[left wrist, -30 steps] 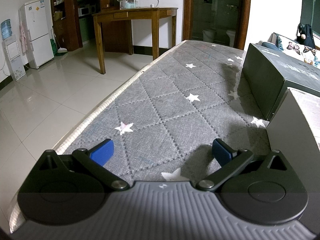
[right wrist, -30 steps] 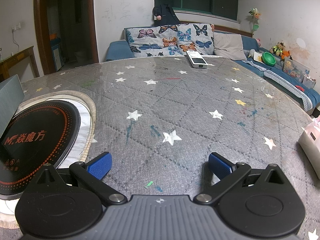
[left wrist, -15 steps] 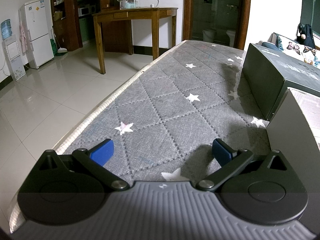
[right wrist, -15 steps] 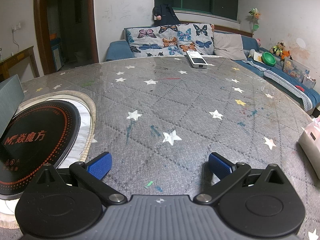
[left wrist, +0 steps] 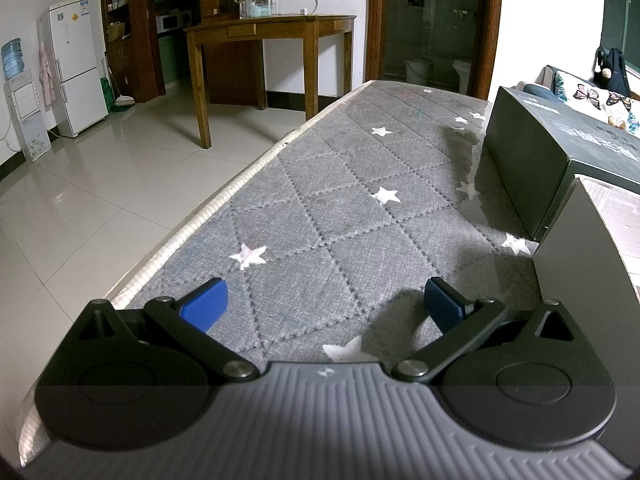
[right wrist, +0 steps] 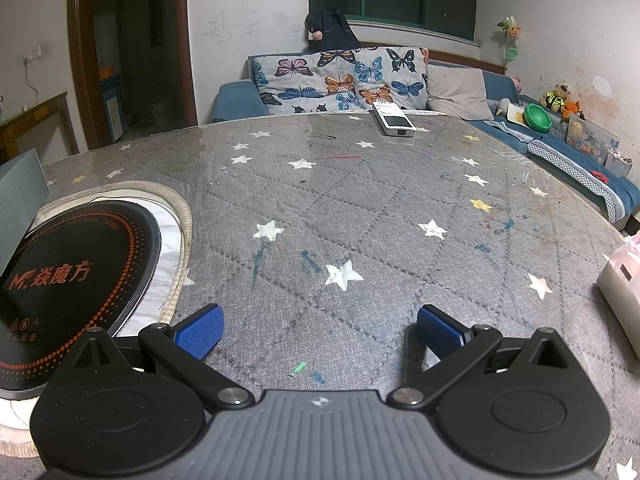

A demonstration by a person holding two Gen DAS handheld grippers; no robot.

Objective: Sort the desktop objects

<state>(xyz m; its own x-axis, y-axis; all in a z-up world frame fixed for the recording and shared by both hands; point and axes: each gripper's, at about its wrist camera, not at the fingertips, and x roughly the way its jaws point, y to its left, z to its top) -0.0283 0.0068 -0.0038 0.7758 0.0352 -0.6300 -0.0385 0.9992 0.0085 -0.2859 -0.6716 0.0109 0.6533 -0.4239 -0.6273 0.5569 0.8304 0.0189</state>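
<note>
My left gripper (left wrist: 322, 306) rests low over the grey star-patterned table (left wrist: 352, 208), open, nothing between its blue pads. A dark green box (left wrist: 552, 152) lies to its right, and a grey box (left wrist: 588, 260) stands closer at the right edge. My right gripper (right wrist: 318, 330) is open and empty over the same table (right wrist: 380, 208). A white remote-like device (right wrist: 394, 120) lies at the far edge. A black round induction cooker (right wrist: 68, 276) sits in the table's recess at the left. A pale pink-white box (right wrist: 622, 284) shows at the right edge.
The table's left edge (left wrist: 208, 208) drops to a tiled floor (left wrist: 80, 208) with a wooden desk (left wrist: 272, 48) and a fridge (left wrist: 74, 64) beyond. A sofa with butterfly cushions (right wrist: 340, 80) stands behind the table. A grey box corner (right wrist: 20, 196) sits left of the cooker.
</note>
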